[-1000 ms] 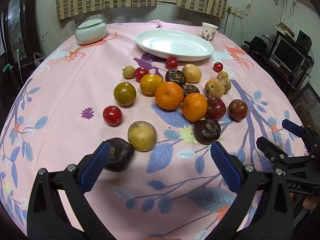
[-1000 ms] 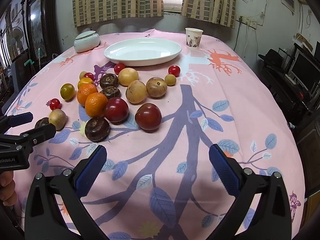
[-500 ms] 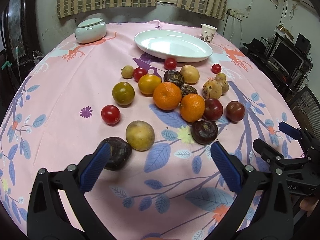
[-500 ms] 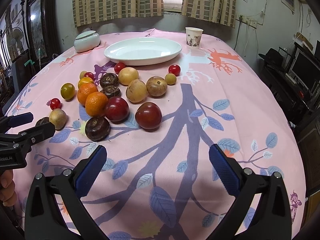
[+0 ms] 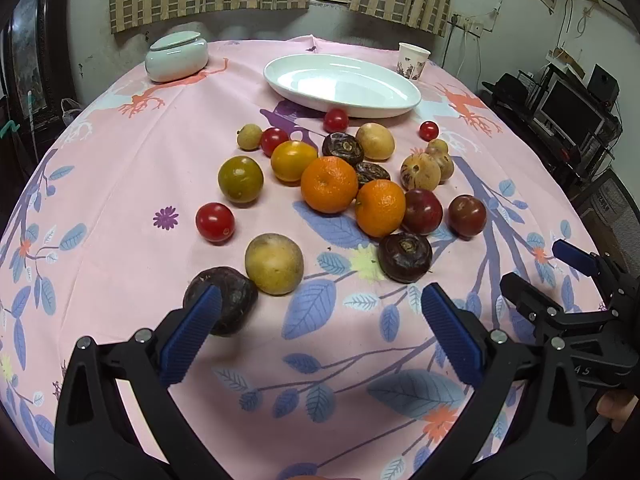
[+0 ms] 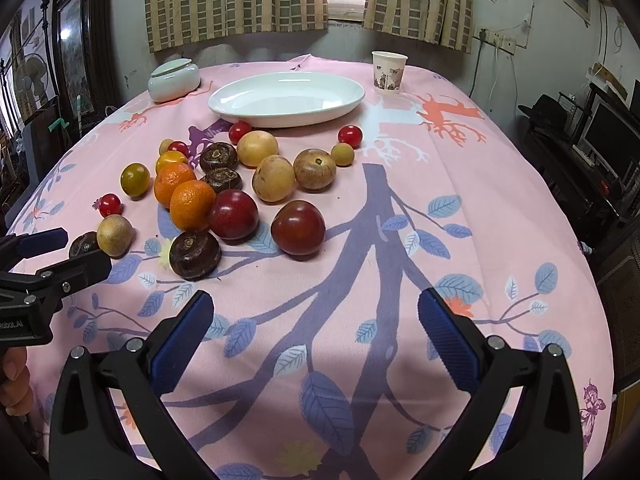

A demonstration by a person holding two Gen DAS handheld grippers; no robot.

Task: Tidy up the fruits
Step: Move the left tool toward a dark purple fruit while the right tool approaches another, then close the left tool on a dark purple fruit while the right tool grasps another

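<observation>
Several fruits lie in a loose pile on the pink tablecloth: two oranges (image 5: 329, 184), dark red plums (image 6: 298, 227), small red tomatoes (image 5: 215, 222), yellow-brown fruits (image 5: 274, 263) and dark brown fruits (image 5: 405, 257). An empty white oval plate (image 5: 344, 87) stands behind them. My left gripper (image 5: 320, 334) is open and empty, its left finger in front of a dark fruit (image 5: 228, 300). My right gripper (image 6: 316, 338) is open and empty, on the near side of the pile. Each gripper shows at the edge of the other's view.
A pale lidded jar (image 5: 177, 55) stands at the back left and a paper cup (image 6: 388, 70) at the back right. The round table (image 6: 460, 220) drops off on all sides. Furniture and monitors (image 5: 572, 114) stand to the right.
My left gripper has drawn back slightly, so the fruits sit a little farther away in its view. The right gripper has barely moved. No fruit has moved.
</observation>
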